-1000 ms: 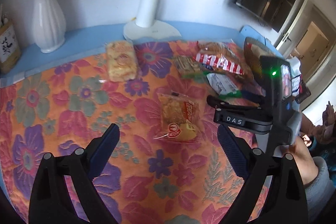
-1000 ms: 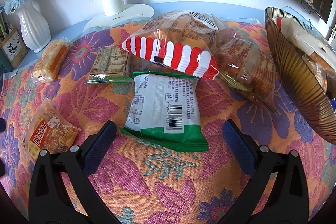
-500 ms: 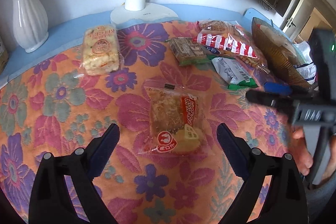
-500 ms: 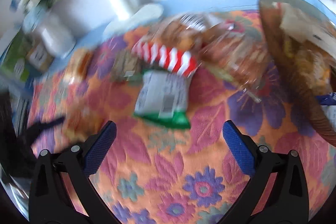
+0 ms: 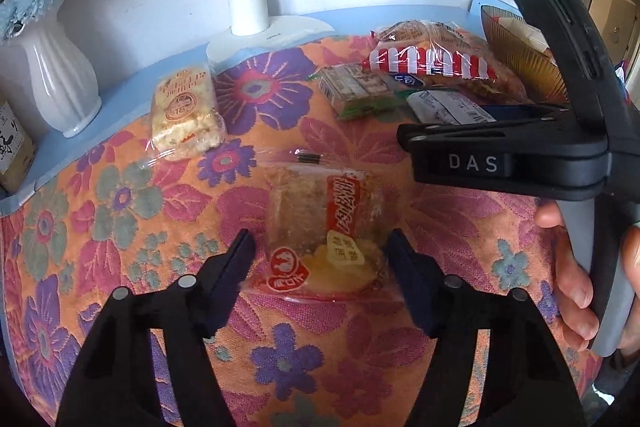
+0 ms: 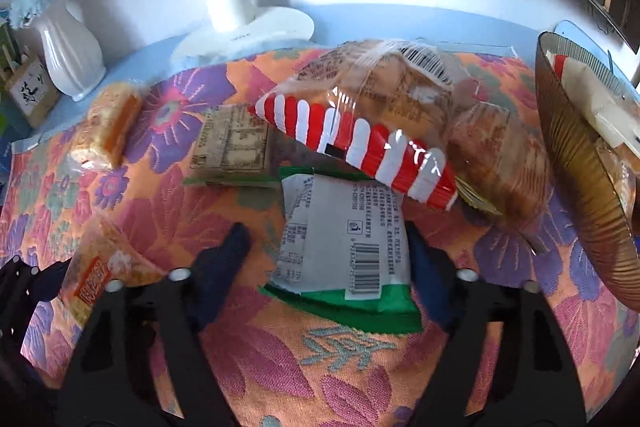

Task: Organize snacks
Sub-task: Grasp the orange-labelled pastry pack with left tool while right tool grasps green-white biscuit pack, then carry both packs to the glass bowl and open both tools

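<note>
1. In the left wrist view, the left claw (image 5: pixel 320 259) is closing around the orange cake packet (image 5: pixel 324 231) at frame centre. The packet lies between the fingers on the floral table (image 5: pixel 120 211), and the pads look not yet pressed on it.
2. In the right wrist view, the right claw (image 6: pixel 326 259) is closing on the green-and-white packet (image 6: pixel 344 247) at lower centre. Its right pad seems to be at the wrapper's edge, while the left has a gap.
3. Both wrappers look slippery and puffy, so pinch the body, not the crinkled seal.
4. The striped bag (image 6: pixel 360 143) overlaps the green packet's far end. Draw the packet toward the lower frame before lifting.
5. The brown bowl (image 6: pixel 580 187) at the right edge, already holding snacks, is probably the destination.
</note>
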### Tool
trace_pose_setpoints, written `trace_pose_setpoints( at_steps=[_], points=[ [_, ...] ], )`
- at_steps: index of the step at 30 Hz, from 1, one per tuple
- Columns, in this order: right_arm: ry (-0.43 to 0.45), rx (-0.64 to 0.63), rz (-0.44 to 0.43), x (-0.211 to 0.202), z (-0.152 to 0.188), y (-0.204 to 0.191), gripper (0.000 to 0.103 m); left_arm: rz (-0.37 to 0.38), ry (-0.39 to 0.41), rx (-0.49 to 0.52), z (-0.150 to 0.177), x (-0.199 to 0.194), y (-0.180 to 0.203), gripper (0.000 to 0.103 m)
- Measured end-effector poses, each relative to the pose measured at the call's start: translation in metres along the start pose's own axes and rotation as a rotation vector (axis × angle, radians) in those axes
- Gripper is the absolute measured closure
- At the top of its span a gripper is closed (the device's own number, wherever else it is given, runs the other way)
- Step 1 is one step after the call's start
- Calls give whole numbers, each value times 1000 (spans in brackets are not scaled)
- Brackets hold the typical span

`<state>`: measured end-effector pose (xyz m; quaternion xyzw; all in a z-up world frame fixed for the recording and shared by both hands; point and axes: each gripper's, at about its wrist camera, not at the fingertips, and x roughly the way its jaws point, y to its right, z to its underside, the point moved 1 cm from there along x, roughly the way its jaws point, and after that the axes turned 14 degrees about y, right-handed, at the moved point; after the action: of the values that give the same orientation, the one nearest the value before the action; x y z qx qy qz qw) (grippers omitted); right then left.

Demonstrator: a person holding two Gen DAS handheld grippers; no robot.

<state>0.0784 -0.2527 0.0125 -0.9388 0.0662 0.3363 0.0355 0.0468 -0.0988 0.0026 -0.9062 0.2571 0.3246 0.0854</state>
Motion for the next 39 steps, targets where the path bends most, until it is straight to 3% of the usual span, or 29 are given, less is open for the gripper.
trace_pose_setpoints(
  at_steps=[2, 5, 10, 18, 23, 27, 31, 35, 39],
  points=[
    [6, 11, -14, -6, 2, 2, 50, 0, 11, 1, 0, -2, 0, 42],
    [-3, 9, -53, -22, 11, 9, 51, 1, 17, -20, 0, -5, -5, 47],
    [-5, 62, -207, -67, 41, 34, 51, 43, 27, -65, 1, -10, -14, 47],
    [14, 98, -253, -118, 73, 66, 51, 47, 47, -66, 1, -14, -11, 48],
    [86, 80, -279, -139, 60, 60, 51, 21, 72, -49, -2, -23, -8, 49],
    [177, 83, -280, -172, 39, 68, 51, 78, 139, -80, -24, -48, 2, 51],
    [303, 112, -227, -210, 12, 99, 51, 135, 219, -66, -64, -72, 26, 51],
    [441, 209, -101, -235, -15, 159, 51, 208, 288, -18, -112, -79, 74, 51],
    [439, 318, 34, -220, -33, 219, 51, 313, 325, 14, -159, -62, 139, 51]
  ],
)
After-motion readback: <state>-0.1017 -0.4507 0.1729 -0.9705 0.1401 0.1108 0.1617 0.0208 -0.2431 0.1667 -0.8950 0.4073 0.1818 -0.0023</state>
